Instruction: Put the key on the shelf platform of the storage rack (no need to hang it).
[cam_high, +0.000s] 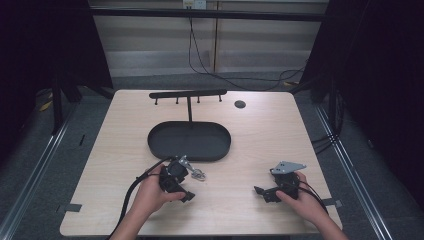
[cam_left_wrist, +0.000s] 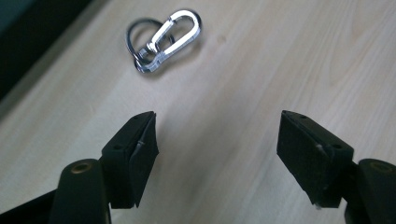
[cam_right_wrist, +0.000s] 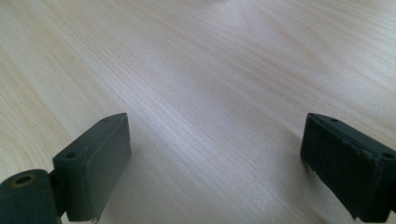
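With the key clip (cam_left_wrist: 163, 41) lying flat on the table (cam_high: 100, 165) just beside the black tray (cam_high: 160, 145), both my left gripper (cam_left_wrist: 217, 140) and right gripper (cam_right_wrist: 215, 158) wide and empty, I judge I should straddle the clip squarely before closing.

A pale wood-grain desk (cam_left_wrist: 261, 60) with a smooth matt finish carries a shiny polished metal clasp and ring (cam_left_wrist: 163, 39), a matt black tray (cam_high: 190, 141), and matt black gripper pads (cam_right_wrist: 100, 163).
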